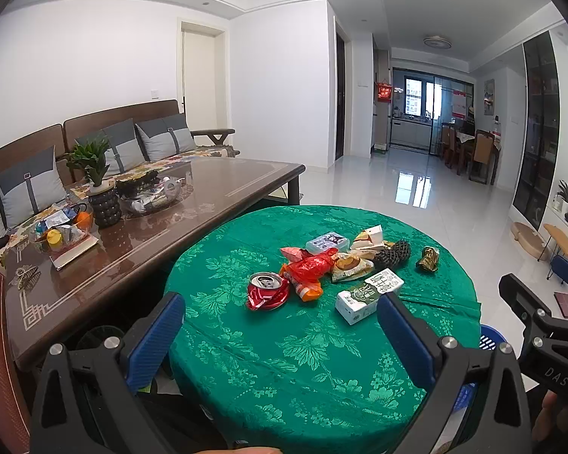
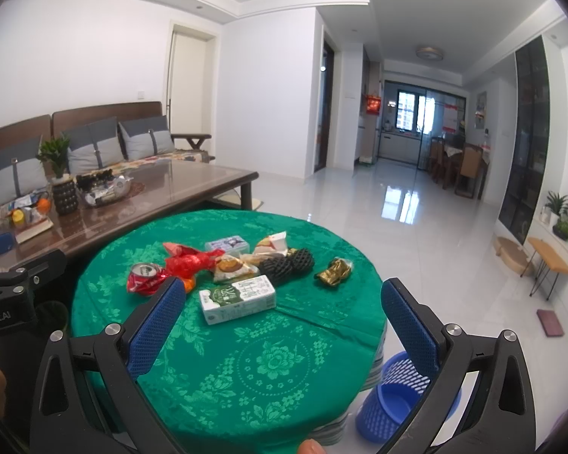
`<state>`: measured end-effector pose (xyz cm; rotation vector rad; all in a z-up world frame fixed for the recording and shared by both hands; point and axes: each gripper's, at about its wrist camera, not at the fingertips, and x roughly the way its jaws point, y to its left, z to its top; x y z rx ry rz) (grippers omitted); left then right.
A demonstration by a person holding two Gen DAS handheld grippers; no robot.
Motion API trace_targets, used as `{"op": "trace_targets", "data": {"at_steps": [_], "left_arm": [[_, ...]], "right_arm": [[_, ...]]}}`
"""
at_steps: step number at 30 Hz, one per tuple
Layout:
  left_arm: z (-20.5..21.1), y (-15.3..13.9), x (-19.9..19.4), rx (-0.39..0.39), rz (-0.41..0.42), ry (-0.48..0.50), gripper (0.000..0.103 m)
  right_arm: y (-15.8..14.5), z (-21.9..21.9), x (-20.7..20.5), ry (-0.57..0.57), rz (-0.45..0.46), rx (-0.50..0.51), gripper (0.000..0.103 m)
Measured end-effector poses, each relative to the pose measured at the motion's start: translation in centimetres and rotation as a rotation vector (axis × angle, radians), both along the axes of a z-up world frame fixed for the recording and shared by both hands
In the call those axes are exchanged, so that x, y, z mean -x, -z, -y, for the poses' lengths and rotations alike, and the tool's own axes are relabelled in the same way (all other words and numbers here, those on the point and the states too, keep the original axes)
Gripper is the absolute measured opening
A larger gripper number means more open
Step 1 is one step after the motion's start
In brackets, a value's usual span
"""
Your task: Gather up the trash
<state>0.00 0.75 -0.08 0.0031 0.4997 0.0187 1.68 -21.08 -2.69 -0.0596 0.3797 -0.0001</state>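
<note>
The left hand-held gripper (image 1: 280, 325) hangs above the near edge of the round tabletop (image 1: 284, 370), its blue-padded fingers (image 1: 157, 336) spread wide with nothing between them. The right hand-held gripper (image 2: 282, 314) is likewise wide and empty, held over the near right part of the same tabletop, which is covered in a green floral cloth (image 2: 223, 374).

Just beyond the fingers lies the trash, gathered in a loose cluster around the middle of the cloth. Nearest is a green-and-white milk carton (image 2: 237, 298) lying on its side. To its left sits a crushed red soda can (image 1: 267, 290), top up, touching a crumpled red plastic bag (image 1: 309, 266) with an orange wrapper (image 1: 307, 290) under it. Behind the carton are a snack packet with a round yellow picture (image 2: 231, 268), a black foam fruit net (image 2: 287, 261), a small white carton (image 1: 369, 236) and a pale blue tissue pack (image 1: 327, 243). A crumpled gold wrapper (image 2: 334, 272) lies apart at the right of the group.

On the floor at the tabletop's right front stands a blue mesh waste basket (image 2: 390, 408), open and upright. To the left is a dark wooden coffee table (image 1: 140, 234) with a potted plant (image 1: 94, 174), and behind it a sofa with grey cushions (image 1: 125, 147).
</note>
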Motion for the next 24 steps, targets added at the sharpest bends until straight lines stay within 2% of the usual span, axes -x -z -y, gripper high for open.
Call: {"op": "trace_targets", "data": {"at_steps": [24], "left_arm": [[-0.07, 0.01, 0.06, 0.000, -0.002, 0.000, 0.103]], "right_arm": [[-0.07, 0.04, -0.10, 0.001, 0.001, 0.000, 0.103]]}}
